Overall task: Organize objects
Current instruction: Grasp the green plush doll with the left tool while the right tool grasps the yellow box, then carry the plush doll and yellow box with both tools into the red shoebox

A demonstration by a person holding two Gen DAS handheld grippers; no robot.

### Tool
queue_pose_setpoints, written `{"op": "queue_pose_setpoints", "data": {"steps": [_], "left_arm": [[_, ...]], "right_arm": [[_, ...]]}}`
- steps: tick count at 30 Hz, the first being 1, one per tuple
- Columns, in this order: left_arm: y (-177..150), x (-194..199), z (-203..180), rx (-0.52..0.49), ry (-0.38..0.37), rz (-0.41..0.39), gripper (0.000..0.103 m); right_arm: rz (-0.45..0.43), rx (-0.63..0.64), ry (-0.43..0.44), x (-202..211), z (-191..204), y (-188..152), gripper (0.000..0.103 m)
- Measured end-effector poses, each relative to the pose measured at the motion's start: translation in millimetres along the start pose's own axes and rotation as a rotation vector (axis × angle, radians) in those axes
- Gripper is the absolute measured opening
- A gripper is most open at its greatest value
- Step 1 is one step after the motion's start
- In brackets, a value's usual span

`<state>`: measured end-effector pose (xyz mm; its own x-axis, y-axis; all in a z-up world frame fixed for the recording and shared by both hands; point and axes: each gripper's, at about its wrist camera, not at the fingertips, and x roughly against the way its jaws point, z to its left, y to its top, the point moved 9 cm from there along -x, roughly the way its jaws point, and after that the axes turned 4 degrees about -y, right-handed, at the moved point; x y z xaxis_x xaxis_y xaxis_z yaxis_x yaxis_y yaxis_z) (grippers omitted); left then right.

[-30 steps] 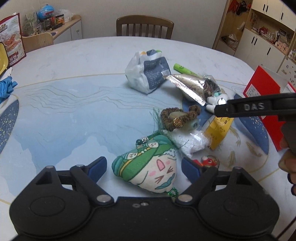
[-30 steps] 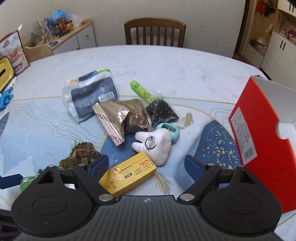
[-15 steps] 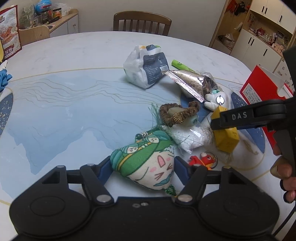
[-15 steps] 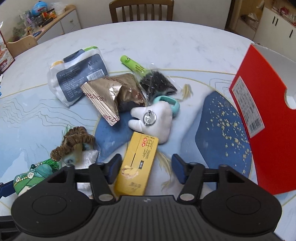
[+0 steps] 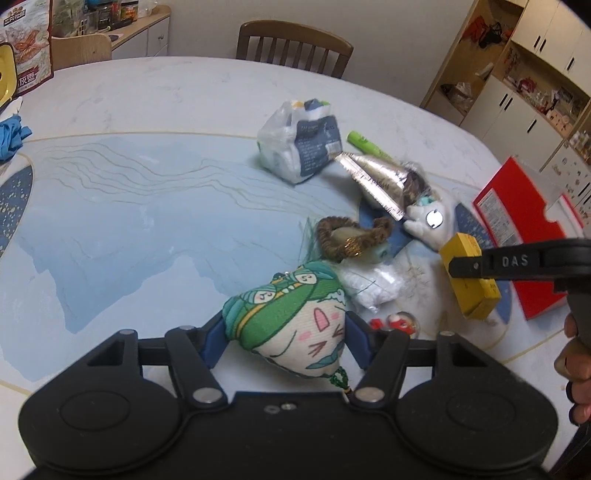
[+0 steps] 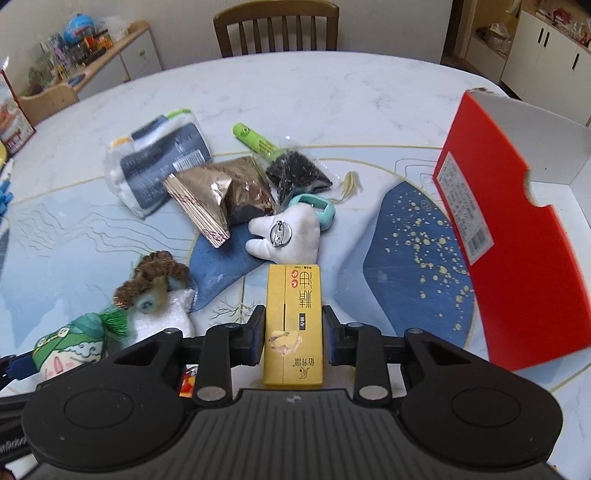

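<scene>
Marble-patterned tabletop (image 6: 280,81) with blue painted shapes carries the clutter, a wooden chair (image 6: 276,27) and cabinets behind it. Nearest, the left gripper (image 5: 284,336) has its two fingers pressed into the flanks of a stuffed green-and-cream charm (image 5: 291,321) with a drawn face; being soft cloth, it likely squashes and weighs little, so a hold across its widest part seems safest, its tassel hanging below the fingers. The right gripper (image 6: 293,332) is clamped on the long sides of a yellow box (image 6: 293,317), a stiff, light-looking carton that should take a firm squeeze on its flat faces; red Chinese characters run along its top, too distorted for me to read surely. Just beyond its fingertips lies a white plush hand (image 6: 286,234) with a metal pin, then a gold foil pouch (image 6: 218,195), a bag of dark bits (image 6: 295,173), a green tube (image 6: 255,140) and a wrapped blue-labelled pack (image 6: 159,166). To the right of the fingers stands an open red box (image 6: 509,236) with a barcode label. "DAS" is moulded on the right gripper's finger in the left view.
</scene>
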<state>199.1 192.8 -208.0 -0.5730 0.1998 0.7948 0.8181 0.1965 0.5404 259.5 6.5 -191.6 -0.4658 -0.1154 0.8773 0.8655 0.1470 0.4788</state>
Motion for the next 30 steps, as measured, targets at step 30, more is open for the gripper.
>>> {"op": "queue_pose_setpoints", "data": {"steps": [30], "left_arm": [[100.4,56.4,-185.3,-0.126,-0.144,-0.101,0.064]], "right_arm": [[-0.156,0.005,0.123,120.0,-170.7,51.2,0.03]]}}
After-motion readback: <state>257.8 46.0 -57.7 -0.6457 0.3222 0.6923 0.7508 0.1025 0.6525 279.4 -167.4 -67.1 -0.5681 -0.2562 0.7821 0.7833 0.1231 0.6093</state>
